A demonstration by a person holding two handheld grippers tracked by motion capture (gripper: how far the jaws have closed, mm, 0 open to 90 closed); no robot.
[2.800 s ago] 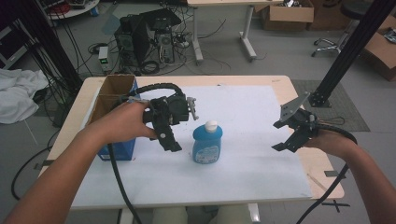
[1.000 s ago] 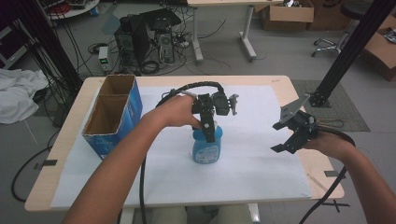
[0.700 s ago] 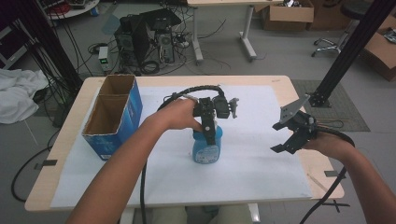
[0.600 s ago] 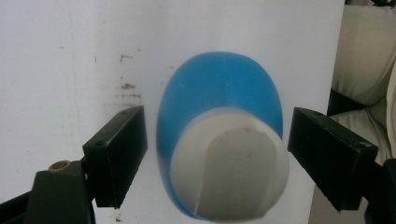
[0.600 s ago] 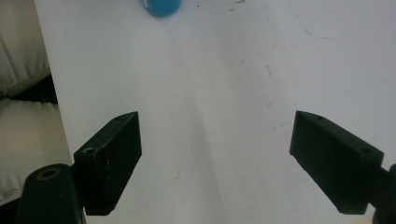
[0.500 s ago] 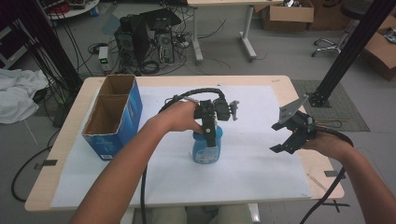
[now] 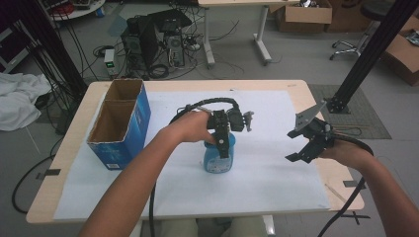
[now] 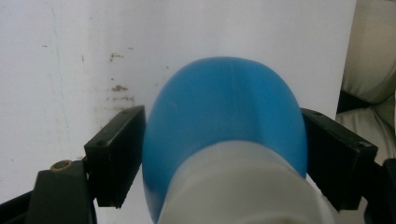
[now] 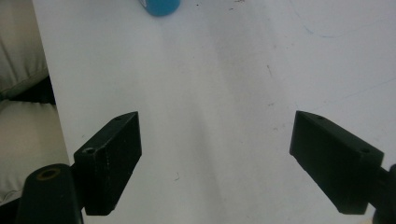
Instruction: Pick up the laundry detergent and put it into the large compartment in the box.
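The left claw point(image 7: 223, 139) is sitting over the top of the blue plastic bottle with the white cap point(image 7: 217, 158), its two black jaws reaching down on either side of the bottle's shoulders. In the left gripper view the blue plastic bottle with the white cap point(image 8: 224, 140) is lying right between the jaws, each jaw pressing against a flank, so the claw is gripping it just under the cap. The bottle is standing upright near the middle of the worktop point(image 7: 296, 86), on the white paper sheet point(image 7: 267, 182) that is covering most of the wood.

The bottle is looking squat and rounded, a bright translucent blue, with a pale label on its front and a broad white cap that is blurring large in the left gripper view.

The right claw point(image 7: 306, 144) is hanging well apart from the bottle, out toward the right edge, its jaws spread wide with nothing between them; in the right gripper view the right claw point(image 9: 224, 158) is looking down at bare, faintly scuffed paper.

An open blue cardboard box with two brown compartments point(image 7: 119, 123) is standing at the left of the worktop, well clear of the bottle. Nothing is lying between the two.
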